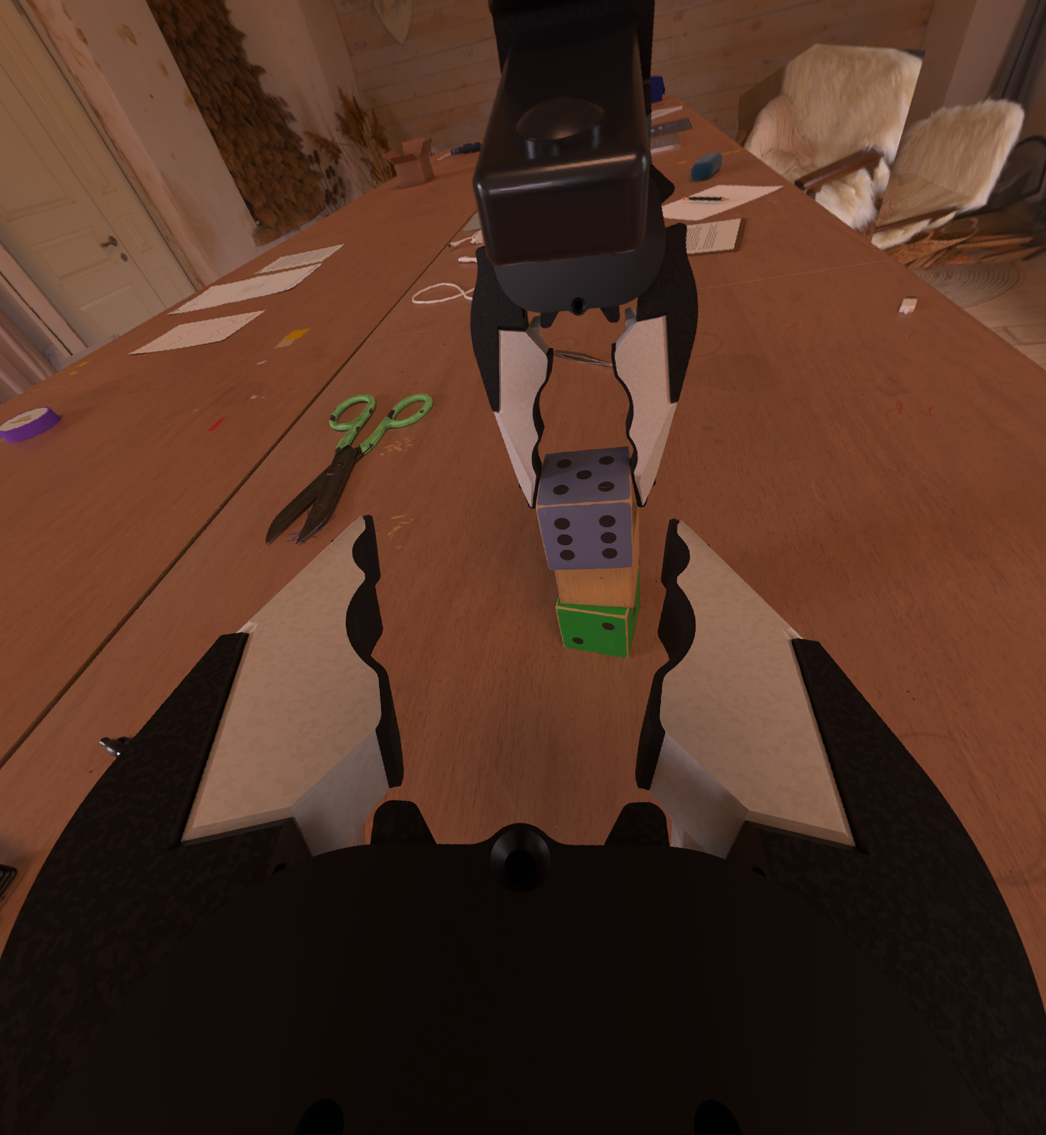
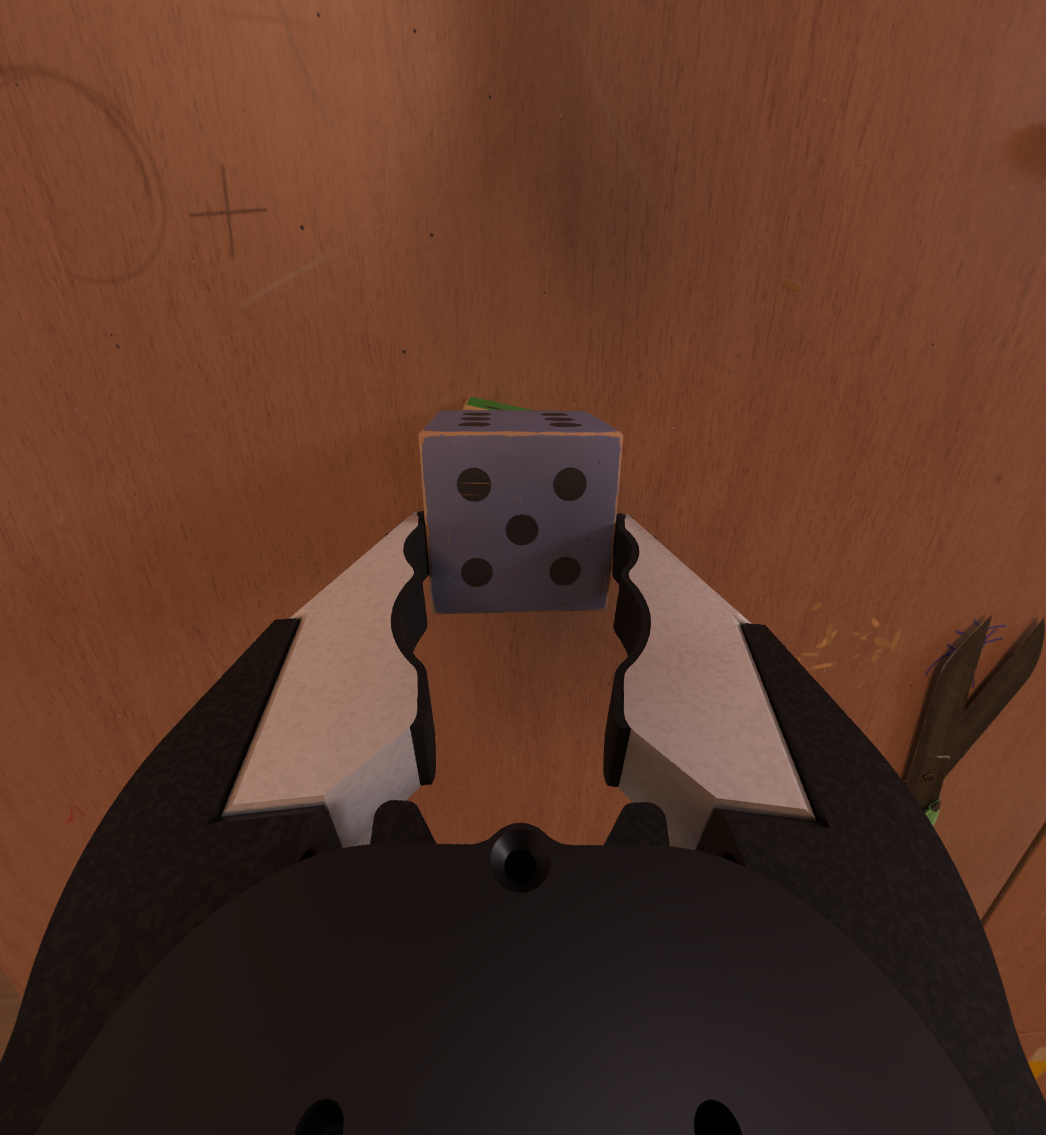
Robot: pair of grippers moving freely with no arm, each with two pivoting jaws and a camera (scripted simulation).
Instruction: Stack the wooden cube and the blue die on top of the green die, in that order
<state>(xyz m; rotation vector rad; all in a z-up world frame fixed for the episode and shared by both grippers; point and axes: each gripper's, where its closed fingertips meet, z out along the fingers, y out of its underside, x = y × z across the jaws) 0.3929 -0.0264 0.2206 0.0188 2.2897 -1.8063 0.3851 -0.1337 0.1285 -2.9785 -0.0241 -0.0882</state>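
Note:
A stack stands on the brown table: the green die at the bottom, the wooden cube on it, and the blue die on top. My right gripper comes down from above and is shut on the blue die, one finger on each side. In the right wrist view the blue die sits between the fingertips of that gripper. A sliver of the green die shows beyond it; the wooden cube is hidden. My left gripper is open and empty, short of the stack.
Green-handled scissors lie left of the stack; their blades also show in the right wrist view. A purple tape roll, paper sheets, a white string and a cardboard box lie farther off.

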